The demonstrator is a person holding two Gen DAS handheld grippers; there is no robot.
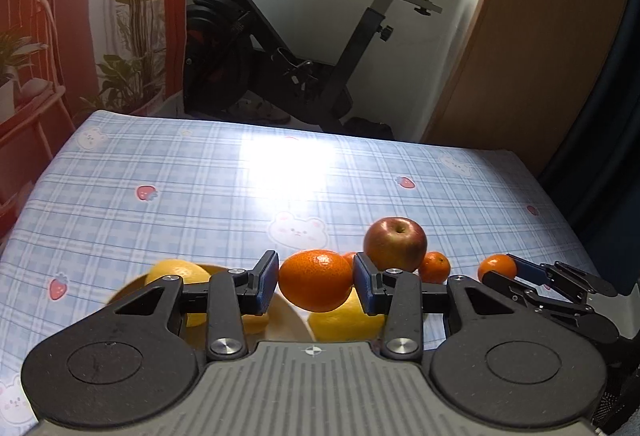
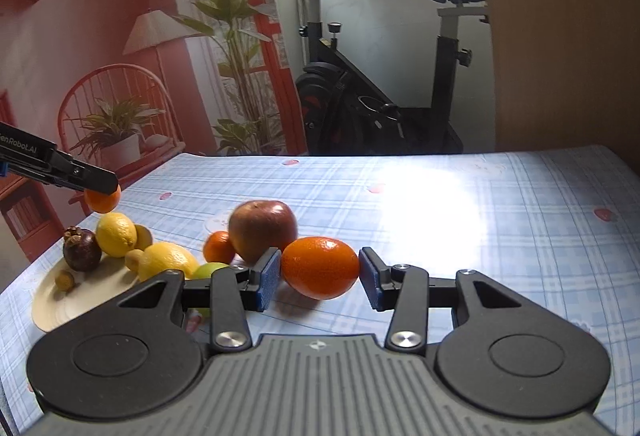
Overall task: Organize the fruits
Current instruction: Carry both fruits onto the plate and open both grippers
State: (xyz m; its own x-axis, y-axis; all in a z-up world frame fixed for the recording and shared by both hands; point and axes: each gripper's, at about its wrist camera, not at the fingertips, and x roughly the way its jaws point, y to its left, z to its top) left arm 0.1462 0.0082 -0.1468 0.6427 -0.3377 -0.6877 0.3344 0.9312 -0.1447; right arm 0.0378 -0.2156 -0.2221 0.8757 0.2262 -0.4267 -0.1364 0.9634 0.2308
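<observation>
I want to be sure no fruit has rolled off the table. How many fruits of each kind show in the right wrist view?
Orange: 3
Lemon: 2
Apple: 1
Mangosteen: 1
Green fruit: 1
Small brownish-green fruit: 3
Total: 11

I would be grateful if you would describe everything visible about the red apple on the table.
The red apple is round and glossy, dark red with yellowish streaks near the stem dimple, which faces up in the left wrist view. It stands upright on the blue plaid tablecloth, outside the plate. A small orange sits against its left side. No gripper holds it: the right gripper grips a separate tangerine in front of it.
</observation>
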